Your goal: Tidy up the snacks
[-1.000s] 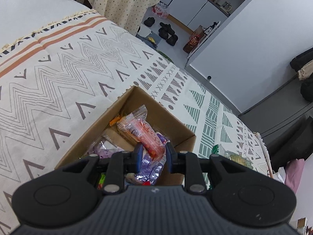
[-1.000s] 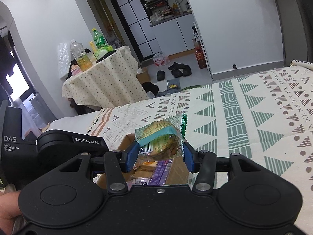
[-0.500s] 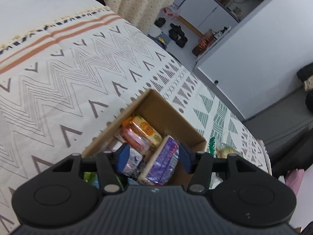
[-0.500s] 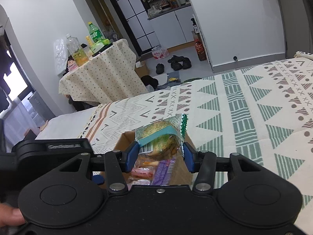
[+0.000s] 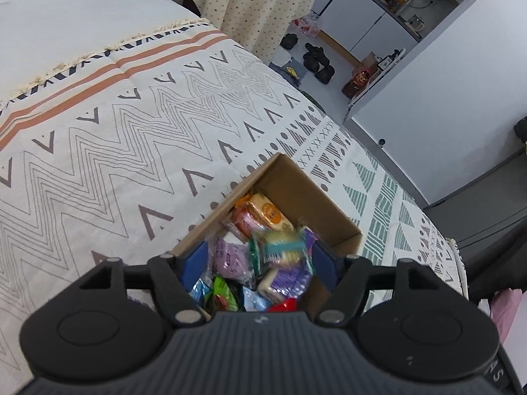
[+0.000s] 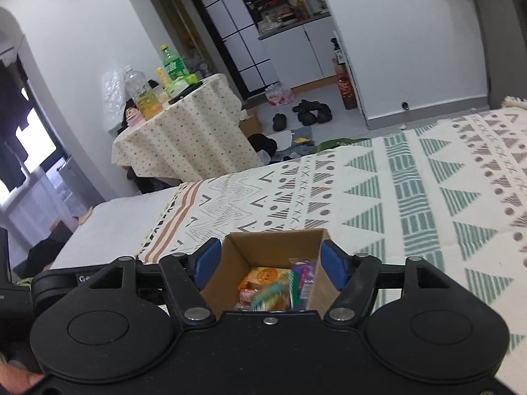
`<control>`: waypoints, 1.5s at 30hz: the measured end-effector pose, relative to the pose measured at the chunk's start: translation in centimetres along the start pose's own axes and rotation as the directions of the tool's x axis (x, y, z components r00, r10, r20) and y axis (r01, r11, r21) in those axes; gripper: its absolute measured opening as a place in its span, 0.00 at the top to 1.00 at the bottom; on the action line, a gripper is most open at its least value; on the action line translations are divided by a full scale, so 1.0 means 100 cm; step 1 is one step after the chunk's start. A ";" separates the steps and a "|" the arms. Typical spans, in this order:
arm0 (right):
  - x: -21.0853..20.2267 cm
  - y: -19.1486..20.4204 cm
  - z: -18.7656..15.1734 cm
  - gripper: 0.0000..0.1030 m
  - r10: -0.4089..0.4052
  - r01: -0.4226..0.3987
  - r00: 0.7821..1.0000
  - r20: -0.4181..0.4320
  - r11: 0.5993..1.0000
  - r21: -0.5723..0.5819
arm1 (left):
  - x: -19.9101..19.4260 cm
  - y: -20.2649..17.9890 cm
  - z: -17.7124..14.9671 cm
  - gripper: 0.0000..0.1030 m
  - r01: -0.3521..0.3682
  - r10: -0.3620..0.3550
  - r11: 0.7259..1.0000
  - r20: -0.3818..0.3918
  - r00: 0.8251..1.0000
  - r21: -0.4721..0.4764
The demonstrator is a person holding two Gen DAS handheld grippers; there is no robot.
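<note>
Jaws on both the left gripper (image 5: pixel 260 260) and right gripper (image 6: pixel 268 263) have just been opening and stand apart, pinching nothing. That green-banded snack (image 5: pixel 283 250) looks blurred, dropping onto the pile in the cardboard box (image 6: pixel 273 247) on the bed (image 5: pixel 131 138). I'd say lift straight up, keeping clear of the walls so nothing snags, then check nothing pokes over the rim.

We note left gripper (image 5: pixel 260 258) tilted downward, jaws just opened, nothing gripped; right gripper (image 6: pixel 268 260) likewise.
</note>
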State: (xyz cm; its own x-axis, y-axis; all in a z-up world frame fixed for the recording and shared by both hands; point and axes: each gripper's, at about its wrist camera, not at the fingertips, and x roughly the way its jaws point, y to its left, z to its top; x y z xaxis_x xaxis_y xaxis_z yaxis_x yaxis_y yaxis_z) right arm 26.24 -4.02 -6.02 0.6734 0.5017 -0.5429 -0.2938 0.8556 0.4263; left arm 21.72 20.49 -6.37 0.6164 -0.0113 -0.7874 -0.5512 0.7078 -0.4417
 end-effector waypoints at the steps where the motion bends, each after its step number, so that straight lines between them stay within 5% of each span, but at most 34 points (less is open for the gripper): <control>1: -0.005 -0.003 0.000 0.34 -0.002 0.002 1.000 0.000 1.000 0.006 | -0.003 -0.003 -0.002 0.31 0.000 0.000 1.000 -0.001 1.000 0.008; 10: -0.053 -0.022 0.000 0.22 -0.042 0.042 0.999 0.004 0.999 0.015 | -0.030 -0.036 -0.020 0.21 -0.005 0.009 0.989 -0.023 1.000 0.147; 20: -0.104 -0.030 0.010 0.08 -0.035 0.034 0.998 0.053 0.999 0.016 | -0.080 -0.064 -0.028 0.00 0.019 -0.020 0.961 0.001 1.000 0.277; 29: -0.141 -0.035 0.013 0.00 -0.020 0.019 0.998 0.051 1.000 0.022 | -0.119 -0.079 -0.044 0.00 0.020 -0.039 0.927 0.044 0.998 0.374; 45: -0.201 -0.044 -0.003 0.00 -0.069 0.068 0.995 0.069 0.998 0.010 | -0.162 -0.066 -0.080 0.00 0.046 -0.080 0.879 0.053 0.995 0.474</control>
State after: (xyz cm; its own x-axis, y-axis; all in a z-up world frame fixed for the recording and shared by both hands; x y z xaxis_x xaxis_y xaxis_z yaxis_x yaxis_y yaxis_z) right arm 13.84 -17.77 2.82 0.7375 0.4318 -0.5194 -0.2404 0.8864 0.3956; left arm 10.88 10.36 5.91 0.6875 -0.0310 -0.7255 -0.1896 0.9568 -0.2205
